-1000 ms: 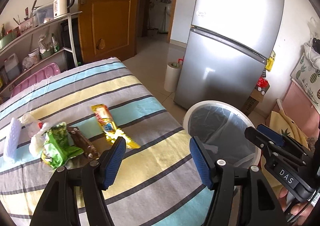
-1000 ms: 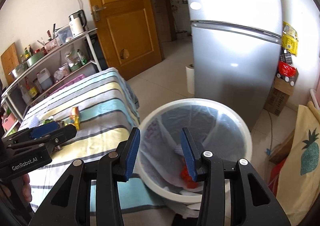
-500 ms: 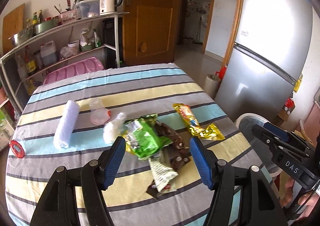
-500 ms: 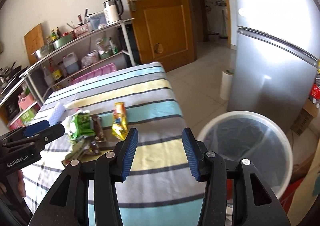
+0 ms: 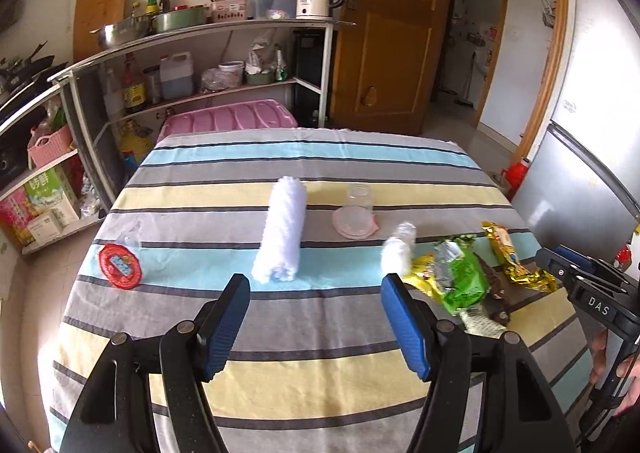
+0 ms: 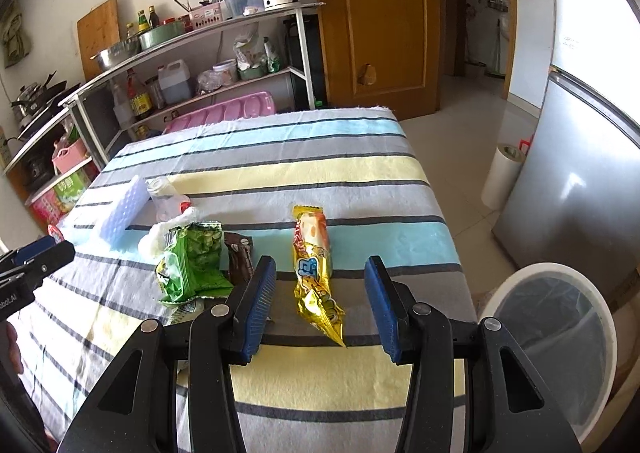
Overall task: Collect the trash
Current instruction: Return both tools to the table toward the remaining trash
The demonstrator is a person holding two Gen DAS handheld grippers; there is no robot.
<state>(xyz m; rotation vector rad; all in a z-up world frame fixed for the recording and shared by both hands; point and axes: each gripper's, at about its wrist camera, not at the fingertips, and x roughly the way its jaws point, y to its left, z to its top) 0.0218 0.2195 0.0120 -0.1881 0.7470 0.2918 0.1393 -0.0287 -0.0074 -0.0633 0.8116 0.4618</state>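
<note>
While both tools hang above the striped counter (image 5: 320, 373), each stands released, fingers spread wide and grasping nothing. Ahead of the left tool (image 5: 314, 327) lies a rolled white cloth (image 5: 281, 229), with a clear cup on a pink lid (image 5: 356, 219) beyond its right finger and a red round lid (image 5: 120, 265) off to its left. Further right sits a crumpled white wad (image 5: 396, 253) beside the green wrapper (image 5: 460, 277). Between the spread fingers of the right tool (image 6: 320, 301) lies the yellow snack wrapper (image 6: 314, 269), untouched; the green wrapper and a brown wrapper (image 6: 239, 257) lie just left of its left finger. Right of that tool, on the floor beside the counter, stands the white bin (image 6: 560, 337) with its liner.
</note>
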